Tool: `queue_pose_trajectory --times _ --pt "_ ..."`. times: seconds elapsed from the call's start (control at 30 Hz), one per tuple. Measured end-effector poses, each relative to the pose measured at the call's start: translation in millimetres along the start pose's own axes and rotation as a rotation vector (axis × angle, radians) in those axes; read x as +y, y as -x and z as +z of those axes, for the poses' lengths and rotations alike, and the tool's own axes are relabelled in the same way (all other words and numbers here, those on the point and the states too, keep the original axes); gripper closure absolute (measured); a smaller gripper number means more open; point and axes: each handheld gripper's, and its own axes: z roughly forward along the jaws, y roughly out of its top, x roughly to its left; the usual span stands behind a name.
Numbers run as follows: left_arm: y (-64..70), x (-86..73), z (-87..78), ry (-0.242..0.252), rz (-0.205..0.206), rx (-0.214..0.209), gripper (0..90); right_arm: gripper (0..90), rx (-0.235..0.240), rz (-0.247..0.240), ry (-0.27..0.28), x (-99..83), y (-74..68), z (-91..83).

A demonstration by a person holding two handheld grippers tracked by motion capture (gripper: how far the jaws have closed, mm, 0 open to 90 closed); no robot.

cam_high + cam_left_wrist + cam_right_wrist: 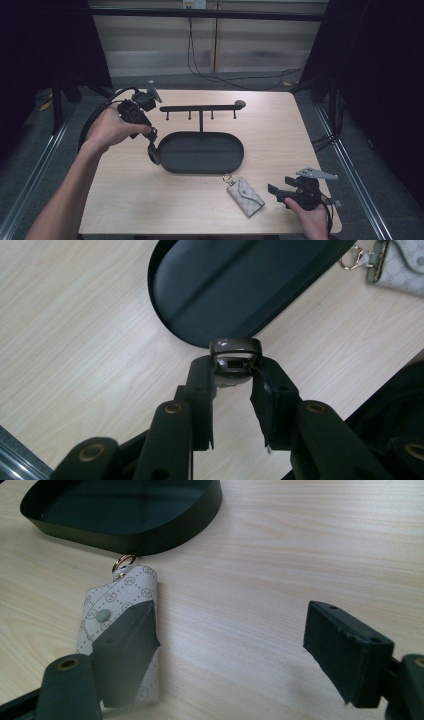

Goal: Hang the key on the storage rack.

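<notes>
My left gripper (235, 371) is clamped on a small dark grey-brown rounded fob (235, 354), jaws pinching it from both sides. In the high view the left gripper (151, 146) points down at the left end of the black oval metal tray (200, 167), and the fob sits right at the tray's rim; I can't tell whether it touches the rim or hangs just above it. In the left gripper view the fob shows against the light wood tabletop (75, 330), just outside the tray's edge (155, 300).

A black hook rail on a thin post (201, 107) stands up from the tray's far side.

My right gripper (230, 640) is spread wide, nothing between the jaws. It rests low at the near right corner of the tabletop (125, 200) in the high view (278, 192). A beige patterned fabric key pouch with a snap and a gold ring (122, 615) lies flat on the tabletop just beside the right gripper's left jaw, which partly covers it in the right gripper view. In the high view the pouch (245, 196) lies just in front of the tray's near right rim, ring end toward the tray.
</notes>
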Motion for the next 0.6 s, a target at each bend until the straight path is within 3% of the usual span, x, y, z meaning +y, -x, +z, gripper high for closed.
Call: queue_pose_trajectory --times 0.3,0.6 --pt "-4.7 17.7 1.1 -0.012 -0.044 0.026 70.6 21.4 0.001 -0.003 0.006 -0.4 -0.2 -1.5" --pt "-6.2 34.8 9.5 -0.039 -0.035 0.029 70.6 21.1 0.003 -0.006 0.01 -0.7 -0.9 -2.4"
